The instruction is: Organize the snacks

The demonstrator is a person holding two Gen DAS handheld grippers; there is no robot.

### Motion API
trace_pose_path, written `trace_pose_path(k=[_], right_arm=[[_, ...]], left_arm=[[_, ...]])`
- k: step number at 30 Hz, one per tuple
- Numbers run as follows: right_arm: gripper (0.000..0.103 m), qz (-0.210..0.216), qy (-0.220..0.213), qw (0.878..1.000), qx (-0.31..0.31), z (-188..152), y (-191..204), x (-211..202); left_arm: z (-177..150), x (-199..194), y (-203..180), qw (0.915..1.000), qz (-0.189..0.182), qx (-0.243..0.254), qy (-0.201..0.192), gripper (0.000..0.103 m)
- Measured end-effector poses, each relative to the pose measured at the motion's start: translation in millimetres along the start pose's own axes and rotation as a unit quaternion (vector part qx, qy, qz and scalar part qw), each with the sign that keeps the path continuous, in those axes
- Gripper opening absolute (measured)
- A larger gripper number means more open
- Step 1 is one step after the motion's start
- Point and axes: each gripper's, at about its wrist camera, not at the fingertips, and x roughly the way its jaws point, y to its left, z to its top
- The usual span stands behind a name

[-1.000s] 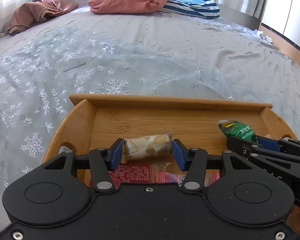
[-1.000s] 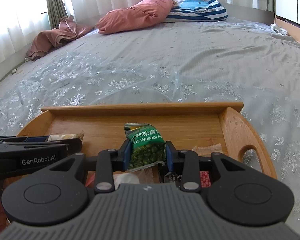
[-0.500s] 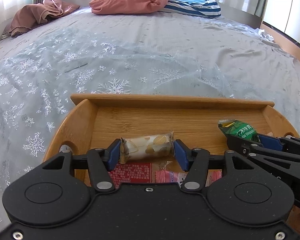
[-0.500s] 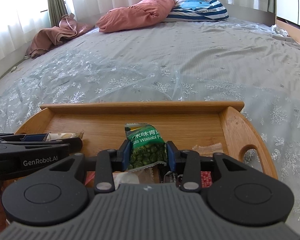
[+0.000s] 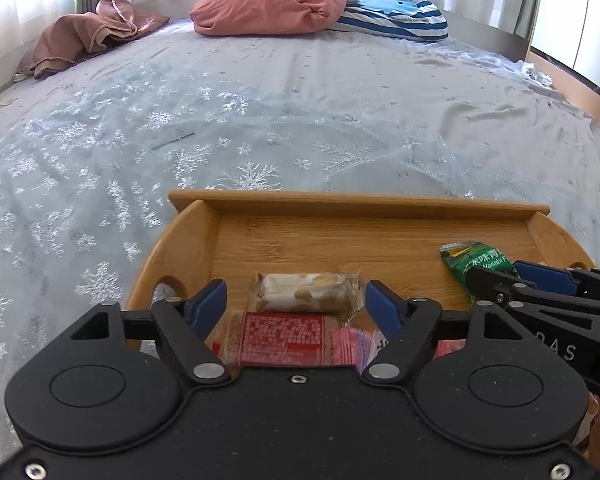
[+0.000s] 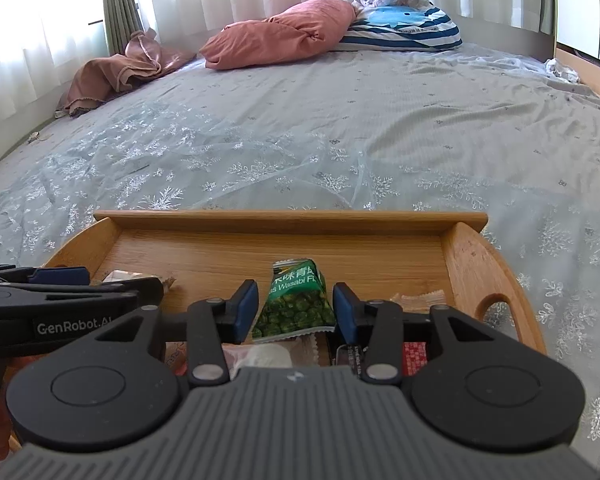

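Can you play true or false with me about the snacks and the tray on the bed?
1. The wooden tray sits on a bed with a snowflake cover. True.
2. The right gripper squeezes the green wasabi pea packet. False: its jaws are opening, with gaps beside the packet.
3. The cream wrapped biscuit packet lies between the left gripper's jaws. True; they are opening.
4. The pea packet is red. False: green.
5. The pink pillow lies in the tray. False: it lies far up the bed.
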Motion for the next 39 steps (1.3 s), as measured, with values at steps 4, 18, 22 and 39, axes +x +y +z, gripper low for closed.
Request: trace_pose_path(k=[4,18,22,39], right_arm=[[0.061,0.0,0.0,1.0,-0.004,0,2,-10],[0.072,0.007,-0.051,0.997,-0.051,-3,15,-92],[0.075,0.01,-0.064,0.996,-0.057,-13,15,-118],[0.081,-0.003,-0.113,0.992,-0.051,-99,10,-188]], left_arm=[[-2,-16,2,1.0,0.002,0.003,-0.002,0.08],[-18,-108,11,0.9987,-0.014,0.015,-0.047,0.093],[-30,-139,13,0.9977,-0.018,0.022,-0.062,0.094],[-132,-204,25,0.997,-0.028,0.021,-0.07,0.096]])
